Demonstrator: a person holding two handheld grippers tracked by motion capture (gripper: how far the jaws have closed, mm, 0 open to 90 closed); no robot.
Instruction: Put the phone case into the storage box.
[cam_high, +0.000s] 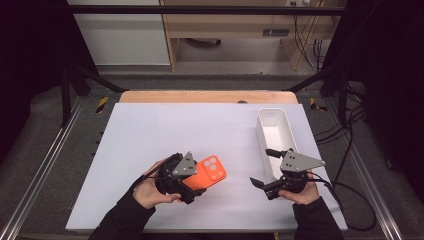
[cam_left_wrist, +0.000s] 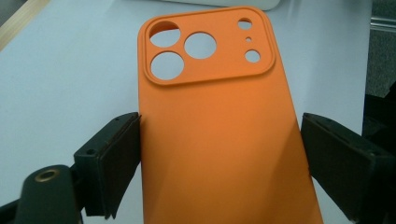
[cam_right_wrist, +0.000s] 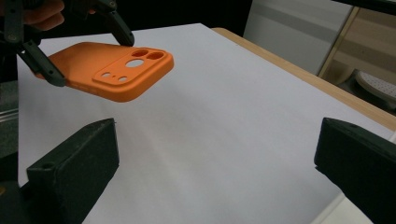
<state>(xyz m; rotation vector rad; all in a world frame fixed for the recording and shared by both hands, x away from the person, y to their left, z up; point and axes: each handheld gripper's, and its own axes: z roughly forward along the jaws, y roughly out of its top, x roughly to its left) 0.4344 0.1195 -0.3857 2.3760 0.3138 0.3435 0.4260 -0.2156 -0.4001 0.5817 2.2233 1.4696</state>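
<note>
An orange phone case (cam_high: 212, 172) with round camera cut-outs is held above the white table sheet (cam_high: 200, 125), near its front left. My left gripper (cam_high: 192, 180) is shut on the case's two long sides. In the left gripper view the case (cam_left_wrist: 219, 130) runs up between the black pads (cam_left_wrist: 116, 158), its back face towards the camera. My right gripper (cam_high: 261, 166) hovers to the right of the case with its jaws wide open and nothing between them. From the right gripper view (cam_right_wrist: 217, 154) the case (cam_right_wrist: 112, 74) hangs clear of the sheet, in the left gripper (cam_right_wrist: 86, 49).
A long white bin (cam_high: 262, 132) stands on the sheet's right side, just beyond the right gripper. The table's wooden edge (cam_high: 210, 96) shows at the back. Black frame posts and cables flank the table.
</note>
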